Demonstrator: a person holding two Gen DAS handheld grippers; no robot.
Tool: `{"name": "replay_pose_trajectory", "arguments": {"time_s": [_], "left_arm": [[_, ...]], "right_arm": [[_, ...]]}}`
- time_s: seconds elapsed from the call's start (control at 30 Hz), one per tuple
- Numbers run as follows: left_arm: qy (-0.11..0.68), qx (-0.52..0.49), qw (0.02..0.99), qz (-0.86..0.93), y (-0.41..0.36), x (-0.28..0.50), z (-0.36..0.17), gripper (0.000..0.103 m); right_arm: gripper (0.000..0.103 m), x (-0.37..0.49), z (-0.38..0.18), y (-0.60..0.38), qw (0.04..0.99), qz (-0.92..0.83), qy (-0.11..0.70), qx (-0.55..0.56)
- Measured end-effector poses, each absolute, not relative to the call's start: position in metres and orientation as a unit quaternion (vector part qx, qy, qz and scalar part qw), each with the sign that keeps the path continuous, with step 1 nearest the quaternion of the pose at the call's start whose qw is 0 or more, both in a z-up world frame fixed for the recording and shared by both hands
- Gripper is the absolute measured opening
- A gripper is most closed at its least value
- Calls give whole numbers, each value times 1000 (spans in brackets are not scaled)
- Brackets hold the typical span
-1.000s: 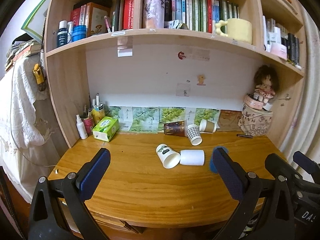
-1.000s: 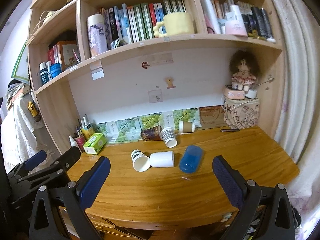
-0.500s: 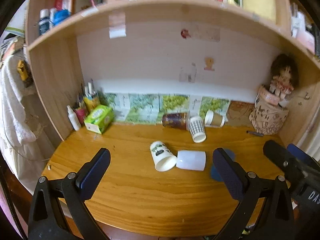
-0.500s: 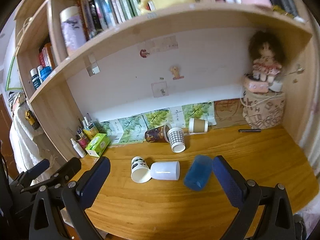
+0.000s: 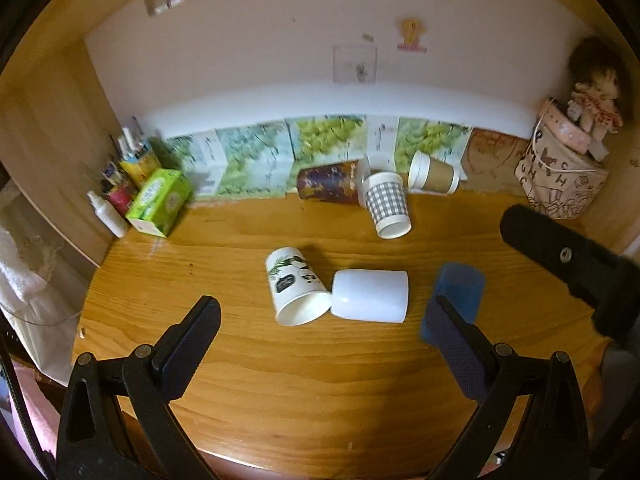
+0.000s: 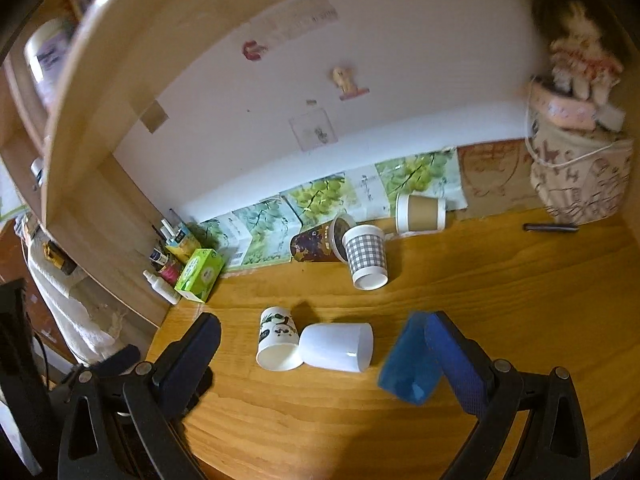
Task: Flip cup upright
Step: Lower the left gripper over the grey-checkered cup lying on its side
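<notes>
Several cups lie on their sides on the wooden desk (image 5: 320,392). A printed paper cup (image 5: 295,290) (image 6: 276,338) touches a plain white cup (image 5: 370,296) (image 6: 336,347) in the middle. A blue cup (image 5: 458,294) (image 6: 408,364) lies to their right. A checked cup (image 5: 387,204) (image 6: 366,258), a dark patterned cup (image 5: 328,186) (image 6: 314,246) and a brown cup (image 5: 434,172) (image 6: 420,213) lie by the back wall. My left gripper (image 5: 324,332) is open above the desk in front of the middle cups. My right gripper (image 6: 324,344) is open, its right finger over the blue cup.
A green tissue box (image 5: 158,202) and small bottles (image 5: 106,210) stand at the back left. A patterned bag with a doll (image 5: 560,176) stands at the back right, with a pen (image 6: 551,227) beside it. A shelf board (image 6: 100,80) overhangs the desk.
Both grippers have moved forward and tilted down toward the desk; the cups appear larger and the bookshelf has left view. No cup has moved. Both grippers stay open.
</notes>
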State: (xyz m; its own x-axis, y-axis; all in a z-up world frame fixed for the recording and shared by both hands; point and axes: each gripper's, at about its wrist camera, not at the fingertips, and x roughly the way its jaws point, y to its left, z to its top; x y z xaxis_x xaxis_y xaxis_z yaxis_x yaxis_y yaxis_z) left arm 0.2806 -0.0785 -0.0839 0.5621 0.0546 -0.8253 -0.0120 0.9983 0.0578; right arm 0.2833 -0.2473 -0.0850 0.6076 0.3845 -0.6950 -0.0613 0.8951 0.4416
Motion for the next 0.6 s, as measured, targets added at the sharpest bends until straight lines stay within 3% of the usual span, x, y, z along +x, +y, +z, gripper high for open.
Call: {"name": "replay_pose_trajectory", "arguments": {"time_s": [0.6], "left_arm": [[568, -33, 823, 10, -111, 411, -152, 102]], "right_arm": [[102, 398, -154, -280, 838, 116, 484, 224]]}}
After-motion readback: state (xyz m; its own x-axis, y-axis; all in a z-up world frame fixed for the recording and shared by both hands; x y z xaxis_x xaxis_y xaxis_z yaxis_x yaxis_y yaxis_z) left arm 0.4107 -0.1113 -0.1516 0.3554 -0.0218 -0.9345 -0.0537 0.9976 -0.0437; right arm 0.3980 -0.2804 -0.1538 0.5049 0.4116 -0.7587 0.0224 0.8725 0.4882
